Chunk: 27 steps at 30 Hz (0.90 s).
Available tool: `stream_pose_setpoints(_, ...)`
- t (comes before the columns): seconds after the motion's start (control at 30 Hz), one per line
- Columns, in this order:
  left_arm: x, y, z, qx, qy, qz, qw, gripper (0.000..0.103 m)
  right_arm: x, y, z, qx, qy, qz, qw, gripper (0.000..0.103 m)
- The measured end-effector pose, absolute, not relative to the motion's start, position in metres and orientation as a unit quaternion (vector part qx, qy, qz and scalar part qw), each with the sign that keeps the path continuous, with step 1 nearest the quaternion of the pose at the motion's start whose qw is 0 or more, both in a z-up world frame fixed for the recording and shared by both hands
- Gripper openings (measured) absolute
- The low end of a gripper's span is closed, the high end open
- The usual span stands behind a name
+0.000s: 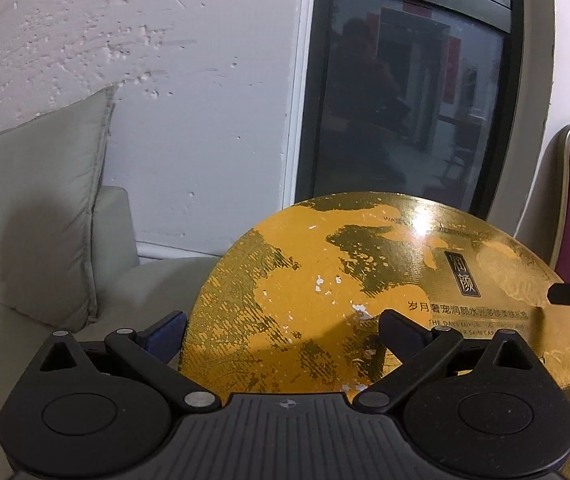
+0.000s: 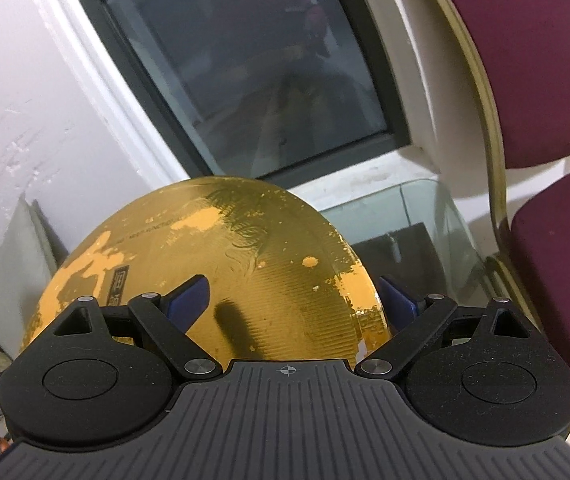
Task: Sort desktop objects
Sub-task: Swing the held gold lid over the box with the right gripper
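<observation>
Fingers of both grippers spread wide, straddling the edge of a round gold box lid (image 1: 325, 292). The left gripper (image 1: 283, 330) has one finger over its face, one behind; the right gripper (image 2: 293, 300) likewise; whether they press it is unclear. Beyond: dark window (image 1: 405, 100), maroon chair (image 2: 533, 80), pale cushion (image 1: 33, 216).

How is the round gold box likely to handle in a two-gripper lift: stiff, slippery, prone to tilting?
The round gold box probably stays stiff: its lid looks flat and unbent. Its glossy, glare-catching foil may be slippery against the pads. Being wide, with the left gripper and right gripper at opposite rims, it could tilt.
</observation>
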<state>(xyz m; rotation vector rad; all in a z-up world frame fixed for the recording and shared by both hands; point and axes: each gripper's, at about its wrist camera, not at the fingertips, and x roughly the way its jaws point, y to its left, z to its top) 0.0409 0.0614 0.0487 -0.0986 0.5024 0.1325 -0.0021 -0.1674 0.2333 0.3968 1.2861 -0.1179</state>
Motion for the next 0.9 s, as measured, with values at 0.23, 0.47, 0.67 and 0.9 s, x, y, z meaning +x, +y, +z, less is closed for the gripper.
stream_pose_setpoints(0.23,0.077,0.071,0.039,-0.056,0.252,0.058,0.964,0.099,0.015,-0.171,0.207,0.176,0.606,-0.059,0.774,0.094)
stream_pose_setpoints(0.47,0.081,0.068,0.019,-0.055,0.27,0.072,0.959,0.099,0.014,-0.168,0.181,0.176,0.621,-0.057,0.761,0.094)
stream_pose_setpoints(0.67,0.082,0.07,0.0,-0.062,0.287,0.076,0.953,0.099,0.005,-0.169,0.164,0.177,0.635,-0.06,0.749,0.094)
stream_pose_setpoints(0.9,0.088,0.066,-0.012,-0.058,0.29,0.075,0.952,0.099,0.001,-0.174,0.151,0.183,0.638,-0.067,0.745,0.094)
